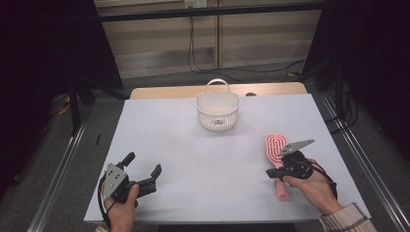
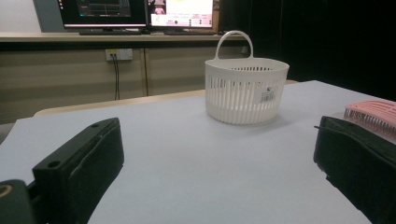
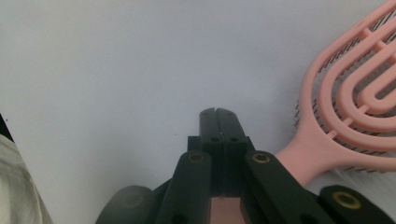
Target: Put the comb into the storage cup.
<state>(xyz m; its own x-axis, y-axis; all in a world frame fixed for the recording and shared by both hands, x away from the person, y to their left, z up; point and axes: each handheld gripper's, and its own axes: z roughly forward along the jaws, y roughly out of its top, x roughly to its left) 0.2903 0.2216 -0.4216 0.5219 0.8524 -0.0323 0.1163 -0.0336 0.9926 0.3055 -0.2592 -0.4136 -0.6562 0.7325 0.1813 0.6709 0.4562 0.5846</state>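
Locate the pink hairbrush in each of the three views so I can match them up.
High view: pink hairbrush lies right of centre, its handle under the right gripper.
Left gripper view: its pink head sits at the right edge, behind the black jaw.
Right gripper view: head and neck at right, beside the shut jaws.
Shared landmark: the pale table.

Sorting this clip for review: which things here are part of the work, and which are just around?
In the work:
pink hairbrush, under the shut right tool
white basket
open left tool

Just around:
monitors
wall cables
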